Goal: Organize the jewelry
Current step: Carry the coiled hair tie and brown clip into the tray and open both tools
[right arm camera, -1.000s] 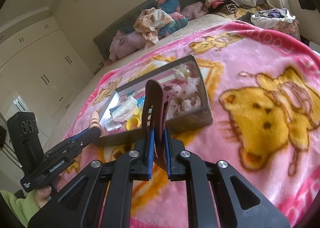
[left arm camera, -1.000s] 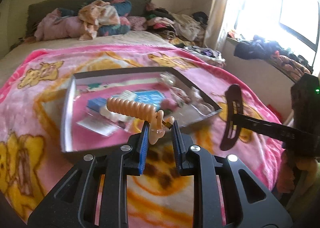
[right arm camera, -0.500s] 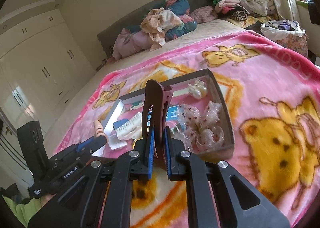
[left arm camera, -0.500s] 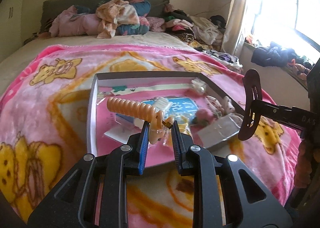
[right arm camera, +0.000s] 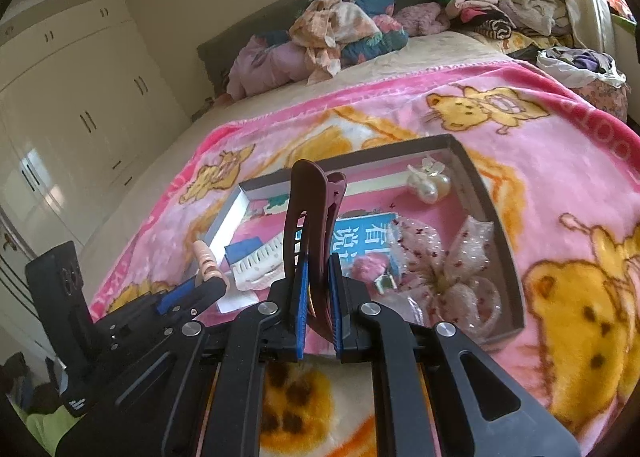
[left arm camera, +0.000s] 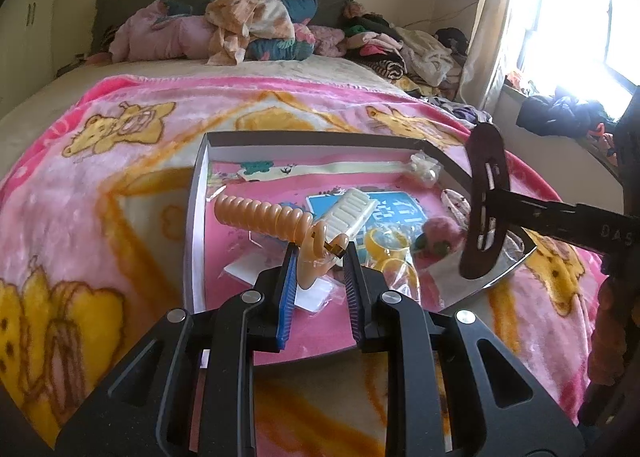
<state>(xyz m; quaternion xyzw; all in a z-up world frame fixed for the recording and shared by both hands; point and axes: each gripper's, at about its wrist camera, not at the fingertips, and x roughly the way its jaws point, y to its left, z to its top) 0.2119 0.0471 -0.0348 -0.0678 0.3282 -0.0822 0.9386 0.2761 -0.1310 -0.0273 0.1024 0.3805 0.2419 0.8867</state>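
A shallow grey box (left arm camera: 320, 138) (right arm camera: 496, 217) with a pink floor lies on the pink bear blanket. It holds a white comb clip (left arm camera: 352, 213) (right arm camera: 260, 263), a blue card (left arm camera: 394, 209), a pearl clip (right arm camera: 428, 179) and a spotted bow (right arm camera: 452, 257). My left gripper (left arm camera: 320, 255) is shut on the end of a peach spiral hair clip (left arm camera: 264, 217), which sticks out over the box's near left part. My right gripper (right arm camera: 318, 269) is shut on a dark maroon snap clip (right arm camera: 312, 217) (left arm camera: 484, 205), upright over the box's near edge.
The blanket (left arm camera: 120, 193) covers the bed's near half. Piled clothes and pillows (left arm camera: 248, 29) lie at the headboard. A bright window (left arm camera: 568, 17) is at the right, white wardrobes (right arm camera: 72, 117) at the left. A person's green sleeve (right arm camera: 48, 425) shows at the lower left.
Both grippers have moved forward over the box with their clips still held. The box now fills more of each view, its near edge under the fingers.
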